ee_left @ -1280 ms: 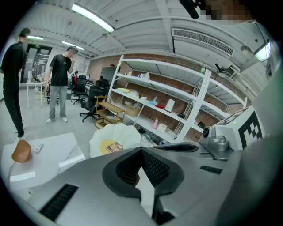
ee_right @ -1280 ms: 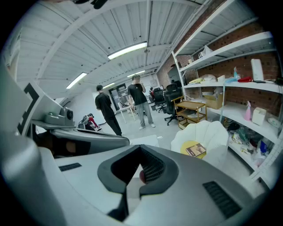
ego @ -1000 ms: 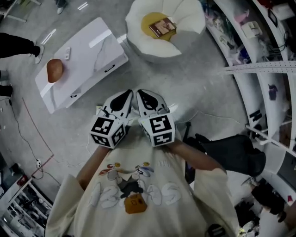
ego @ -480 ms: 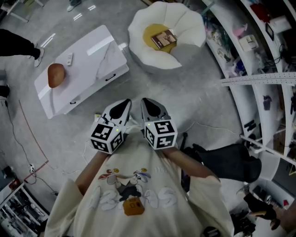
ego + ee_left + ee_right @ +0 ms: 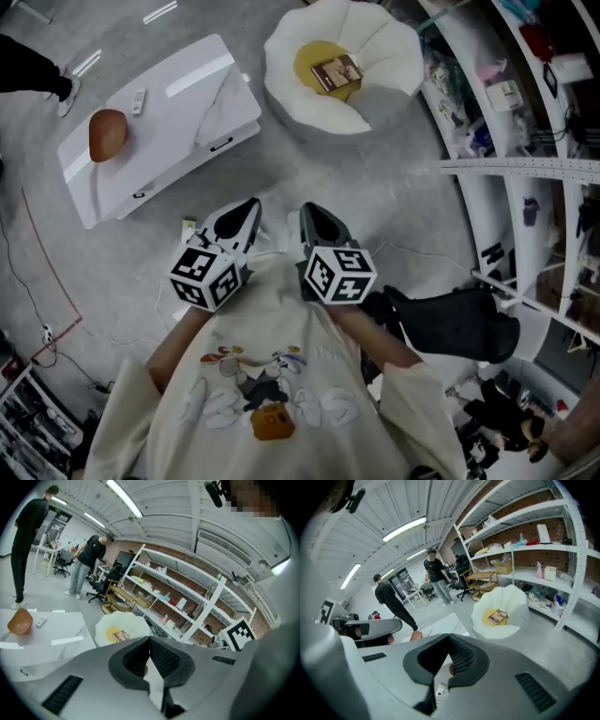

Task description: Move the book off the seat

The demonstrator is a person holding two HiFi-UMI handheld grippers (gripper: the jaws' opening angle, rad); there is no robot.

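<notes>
Lying flat on the flower-shaped seat (image 5: pixel 394 47), the book (image 5: pixel 336 72) looks light and stiff; grip likely best at an edge. Left gripper (image 5: pixel 247 210) and right gripper (image 5: pixel 315 216): jaws together, empty.

Looks like a workshop kind of room. Bare grey concrete floor (image 5: pixel 375 178) with a thin red cable (image 5: pixel 28 239) trailing across it on the left. On the far left there's a low white table (image 5: pixel 178 112) with a glossy marbled top, and just right of it, also far, a white petal-shaped seat (image 5: pixel 394 37). White metal shelves (image 5: pixel 525 169) run all down the right side, crammed with small stuff, and behind them is a brown brick wall (image 5: pixel 515 524). The ceiling (image 5: pixel 154 498) is white ribbed panels with long strip lights (image 5: pixel 404 528) switched on. Way at the back are black office chairs (image 5: pixel 98 587) near some desks.
</notes>
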